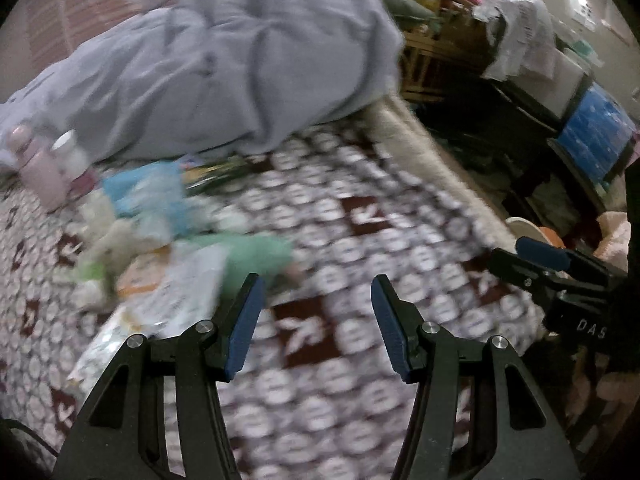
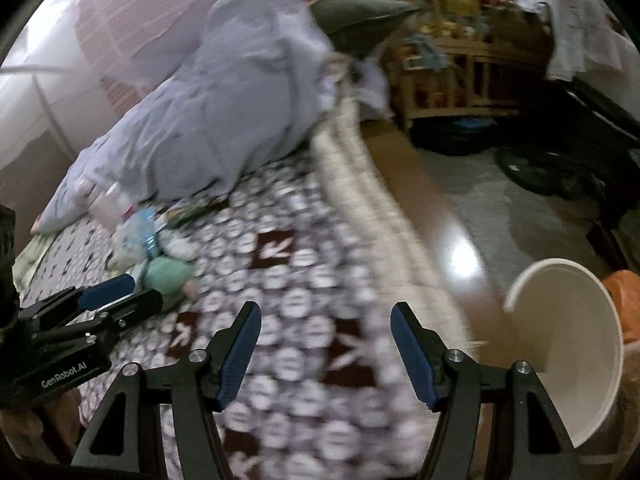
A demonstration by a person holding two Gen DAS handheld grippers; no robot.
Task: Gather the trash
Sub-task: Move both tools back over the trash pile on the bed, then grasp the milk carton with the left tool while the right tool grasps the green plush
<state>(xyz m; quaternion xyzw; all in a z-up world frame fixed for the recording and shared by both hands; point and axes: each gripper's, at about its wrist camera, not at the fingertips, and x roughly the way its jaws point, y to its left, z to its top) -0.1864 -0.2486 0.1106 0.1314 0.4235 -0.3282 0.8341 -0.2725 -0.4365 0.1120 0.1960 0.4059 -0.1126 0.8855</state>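
A blurred pile of trash lies on the patterned brown and white bedsheet (image 1: pixel 360 248): a green crumpled piece (image 1: pixel 256 252), a light blue wrapper (image 1: pixel 148 192), white packaging (image 1: pixel 176 292) and a pink bottle (image 1: pixel 40 176). My left gripper (image 1: pixel 318 280) hovers open over the sheet, just right of the pile, with nothing between its fingers. My right gripper (image 2: pixel 326 308) is also open and empty above the sheet. From the right wrist, the left gripper (image 2: pixel 108 292) shows beside the green piece (image 2: pixel 166 276). A white round container (image 2: pixel 568 340) stands off the bed at the right.
A rumpled grey-lavender blanket (image 1: pixel 224 64) covers the far part of the bed. Beyond the bed's cream edge (image 2: pixel 360 208) are a wooden floor, a wooden shelf (image 2: pixel 460 80) full of items, dark furniture and an orange object (image 2: pixel 624 300) by the container.
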